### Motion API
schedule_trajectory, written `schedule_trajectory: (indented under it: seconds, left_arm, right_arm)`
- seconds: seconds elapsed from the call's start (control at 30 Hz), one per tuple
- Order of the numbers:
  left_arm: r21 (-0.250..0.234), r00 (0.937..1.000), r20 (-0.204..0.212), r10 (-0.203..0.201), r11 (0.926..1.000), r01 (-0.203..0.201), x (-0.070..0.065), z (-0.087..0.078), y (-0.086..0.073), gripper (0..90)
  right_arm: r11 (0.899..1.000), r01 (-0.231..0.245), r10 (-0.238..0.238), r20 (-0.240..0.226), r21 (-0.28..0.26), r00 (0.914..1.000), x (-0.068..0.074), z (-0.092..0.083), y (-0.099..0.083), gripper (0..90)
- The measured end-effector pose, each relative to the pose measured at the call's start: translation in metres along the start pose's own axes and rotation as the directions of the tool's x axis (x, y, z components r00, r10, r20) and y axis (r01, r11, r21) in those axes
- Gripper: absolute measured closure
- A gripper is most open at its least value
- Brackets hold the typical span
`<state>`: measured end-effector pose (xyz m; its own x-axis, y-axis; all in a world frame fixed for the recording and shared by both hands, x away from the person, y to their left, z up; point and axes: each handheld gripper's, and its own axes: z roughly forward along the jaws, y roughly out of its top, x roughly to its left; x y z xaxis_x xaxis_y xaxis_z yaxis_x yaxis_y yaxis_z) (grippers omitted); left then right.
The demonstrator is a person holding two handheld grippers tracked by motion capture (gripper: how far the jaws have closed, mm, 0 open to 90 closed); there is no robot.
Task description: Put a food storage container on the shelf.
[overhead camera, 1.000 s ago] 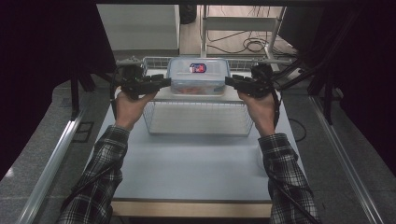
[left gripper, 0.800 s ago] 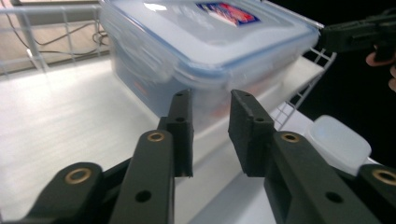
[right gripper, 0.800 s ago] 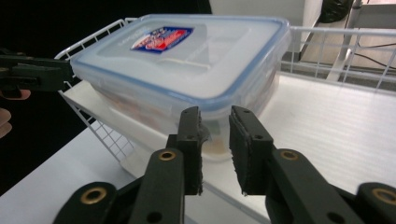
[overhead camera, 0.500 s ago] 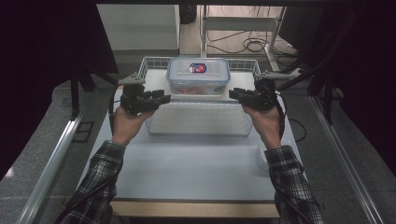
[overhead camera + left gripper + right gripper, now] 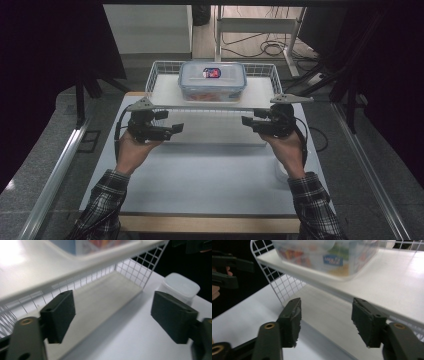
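Now the plastic food container (image 5: pixel 212 80) sits on the top shelf of the wire rack (image 5: pixel 152 75) — set there, it seems, since the left gripper (image 5: pixel 172 129) and right gripper (image 5: pixel 247 121) hang just in front of the rack, jaws having just opened, nothing between them.

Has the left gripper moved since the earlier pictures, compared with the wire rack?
Yes. The left gripper was at the clear food box on top of the wire rack. It has come down and toward the person, below the top shelf, and its jaws have just been opening, with nothing between them.
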<state>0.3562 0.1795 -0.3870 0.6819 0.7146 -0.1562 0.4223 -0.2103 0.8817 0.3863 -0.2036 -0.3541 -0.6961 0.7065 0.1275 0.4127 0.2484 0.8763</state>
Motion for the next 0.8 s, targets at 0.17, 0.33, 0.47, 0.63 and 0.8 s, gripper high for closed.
schedule_trajectory:
  seconds: [0.17,0.33,0.47,0.63,0.8]
  left_arm:
    - [0.036,0.9998,-0.001,0.02,0.9991,-0.02,-0.01,0.002,-0.014,11.3]
    - [0.042,0.999,-0.016,0.042,0.9982,-0.042,-0.019,0.0,-0.028,6.8]
    - [0.045,0.9978,-0.026,0.061,0.9972,-0.06,-0.026,-0.003,-0.039,4.7]
    - [0.047,0.9961,-0.026,0.085,0.9954,-0.083,-0.035,-0.006,-0.052,2.7]
    - [0.047,0.9963,-0.023,0.082,0.9956,-0.081,-0.041,-0.009,-0.068,1.4]
  right_arm:
    - [1.0,0.024,-0.024,-0.005,0.01,0.9997,0.004,-0.003,-0.012,29.5]
    - [0.999,0.037,-0.037,0.0,0.002,0.9993,0.009,-0.009,-0.025,20.1]
    - [0.999,0.044,-0.044,0.002,0.0,0.999,0.012,-0.012,-0.033,15.0]
    - [0.998,0.067,-0.067,0.008,0.012,0.9977,0.017,-0.014,-0.05,8.7]
    - [0.998,0.058,-0.058,0.002,0.026,0.9983,0.022,-0.015,-0.066,5.0]
